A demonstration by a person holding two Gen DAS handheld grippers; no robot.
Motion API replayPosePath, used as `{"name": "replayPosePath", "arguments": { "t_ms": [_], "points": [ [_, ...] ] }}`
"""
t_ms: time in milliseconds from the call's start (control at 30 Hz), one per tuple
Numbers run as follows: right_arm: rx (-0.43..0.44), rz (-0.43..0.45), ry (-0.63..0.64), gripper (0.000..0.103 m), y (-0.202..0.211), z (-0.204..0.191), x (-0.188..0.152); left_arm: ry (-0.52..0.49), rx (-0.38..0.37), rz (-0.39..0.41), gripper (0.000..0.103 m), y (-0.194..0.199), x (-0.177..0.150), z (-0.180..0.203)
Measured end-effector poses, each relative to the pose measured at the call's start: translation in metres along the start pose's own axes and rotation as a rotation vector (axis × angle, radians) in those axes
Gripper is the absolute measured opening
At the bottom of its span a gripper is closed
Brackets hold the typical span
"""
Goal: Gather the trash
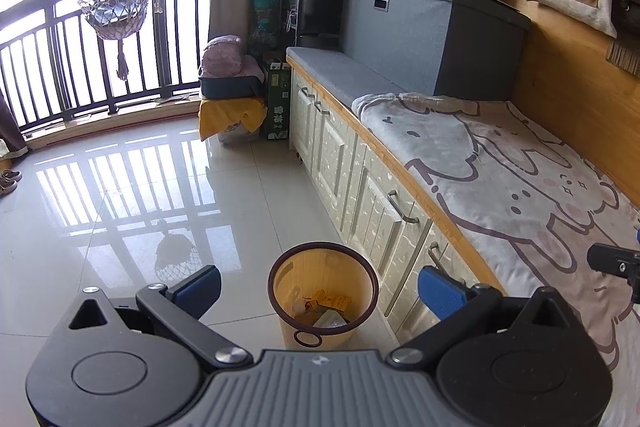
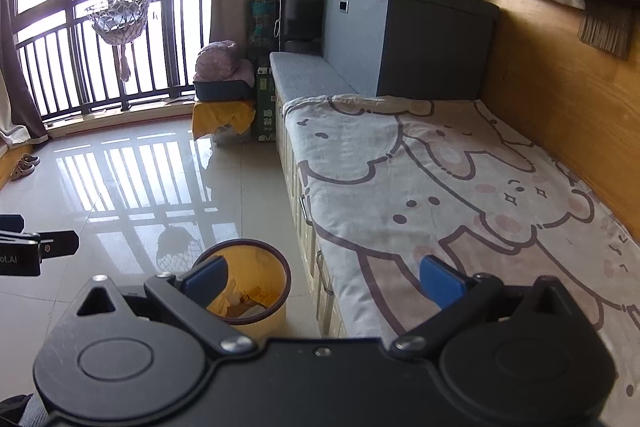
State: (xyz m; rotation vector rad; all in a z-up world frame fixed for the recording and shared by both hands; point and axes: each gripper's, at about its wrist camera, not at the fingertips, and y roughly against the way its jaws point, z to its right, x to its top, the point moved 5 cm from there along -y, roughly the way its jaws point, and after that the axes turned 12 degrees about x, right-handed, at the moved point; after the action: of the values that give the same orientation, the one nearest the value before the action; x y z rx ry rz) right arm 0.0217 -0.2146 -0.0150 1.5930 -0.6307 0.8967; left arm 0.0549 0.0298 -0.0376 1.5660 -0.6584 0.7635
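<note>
I note my left gripper (image 1: 320, 287) and right gripper (image 2: 324, 281) both spread wide, blue ribbed pads empty. The round yellow trash bin (image 1: 323, 293), dark-rimmed and holding paper scraps, stands on glossy tile (image 1: 140, 219) beside the cream cabinet fronts (image 1: 360, 187) under a plush cartoon-print blanket (image 2: 460, 187).

A round yellow bin (image 1: 323, 297) stands upright on the floor, holding paper scraps (image 1: 326, 307).

We hold the right gripper (image 2: 322, 281) spread wide with nothing between its blue pads (image 2: 440, 281). Just beyond its left pad stands the round yellow wastebasket with a dark brown rim (image 2: 272, 267), paper scraps (image 2: 244, 301) inside, on the glossy tiled floor (image 2: 140, 195) beside the cartoon-printed blanket (image 2: 440, 179).
</note>
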Motion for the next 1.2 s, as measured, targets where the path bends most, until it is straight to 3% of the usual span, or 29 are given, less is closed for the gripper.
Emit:
{"name": "replayPosePath", "arguments": {
  "t_ms": [1200],
  "points": [
    [0.016,-0.019,-0.004,0.103,0.002,-0.004,-0.015,-0.009,0.011,-0.005,0.103,0.008,-0.013,-0.006]
  ]
}}
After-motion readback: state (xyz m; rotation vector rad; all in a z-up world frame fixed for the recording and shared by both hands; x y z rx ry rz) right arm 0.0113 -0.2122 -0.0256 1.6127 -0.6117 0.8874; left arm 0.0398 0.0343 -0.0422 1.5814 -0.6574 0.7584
